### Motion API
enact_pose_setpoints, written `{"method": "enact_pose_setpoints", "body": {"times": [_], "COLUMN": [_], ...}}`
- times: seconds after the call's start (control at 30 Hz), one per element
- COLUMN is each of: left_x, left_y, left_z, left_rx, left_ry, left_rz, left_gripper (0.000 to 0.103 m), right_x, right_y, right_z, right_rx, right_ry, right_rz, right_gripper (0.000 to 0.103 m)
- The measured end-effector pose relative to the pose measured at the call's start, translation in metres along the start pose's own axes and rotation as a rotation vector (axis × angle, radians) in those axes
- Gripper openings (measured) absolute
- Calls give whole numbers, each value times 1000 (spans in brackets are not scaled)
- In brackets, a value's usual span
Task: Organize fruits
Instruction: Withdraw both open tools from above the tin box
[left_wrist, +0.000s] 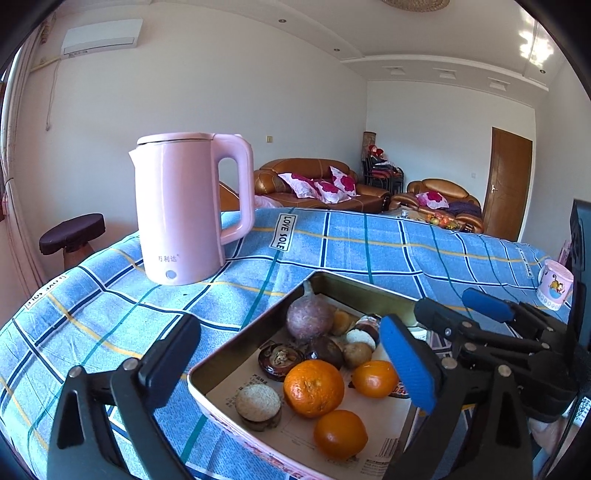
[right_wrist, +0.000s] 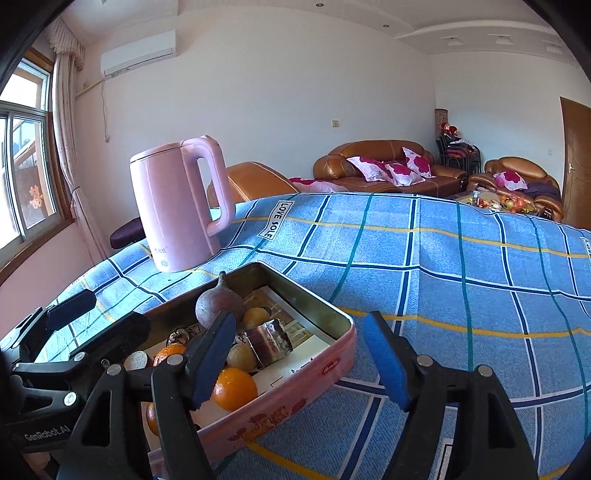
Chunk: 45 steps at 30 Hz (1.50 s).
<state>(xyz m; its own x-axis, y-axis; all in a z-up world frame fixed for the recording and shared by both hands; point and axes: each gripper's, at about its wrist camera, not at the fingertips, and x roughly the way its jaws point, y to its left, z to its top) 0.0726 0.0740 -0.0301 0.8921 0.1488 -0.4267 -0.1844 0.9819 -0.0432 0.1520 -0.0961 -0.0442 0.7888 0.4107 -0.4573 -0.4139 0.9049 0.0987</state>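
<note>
Metal tin (left_wrist: 255, 332), one, on blue checked cloth (left_wrist: 369, 251). Inside: oranges, three (left_wrist: 313, 387) (left_wrist: 375, 378) (left_wrist: 340, 434); purple-brown round fruit (left_wrist: 309, 317), one; several small brown pieces, count unclear. Pink kettle (left_wrist: 181, 206), one, behind tin; mug (left_wrist: 554, 288), one, far right. Left gripper (left_wrist: 288, 362) jaws spread wide above tin, empty. Right gripper (right_wrist: 299, 362) jaws released, empty, at tin's right edge.

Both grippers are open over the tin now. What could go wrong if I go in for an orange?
The oranges lie packed against small snacks, so wide jaws may clip a neighbour. The tin sits near the table's front edge; a push could slide it off. The left gripper and right gripper are close together and could collide.
</note>
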Motion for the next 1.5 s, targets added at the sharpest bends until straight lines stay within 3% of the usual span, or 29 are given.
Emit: {"method": "enact_pose_setpoints", "body": {"times": [0.4,1.5], "left_x": [2,-1], "left_y": [5,3], "left_z": [-1,-1], "left_rx": [-21,-16], "left_ry": [-12,-29], "left_rz": [9,13], "left_gripper": [100,100], "right_x": [-9,-10], "right_y": [1,-3], "right_z": [-1,-1], "right_rx": [-9,8], "right_ry": [-39,-43], "right_rz": [-29,-51], "right_gripper": [80,86]}}
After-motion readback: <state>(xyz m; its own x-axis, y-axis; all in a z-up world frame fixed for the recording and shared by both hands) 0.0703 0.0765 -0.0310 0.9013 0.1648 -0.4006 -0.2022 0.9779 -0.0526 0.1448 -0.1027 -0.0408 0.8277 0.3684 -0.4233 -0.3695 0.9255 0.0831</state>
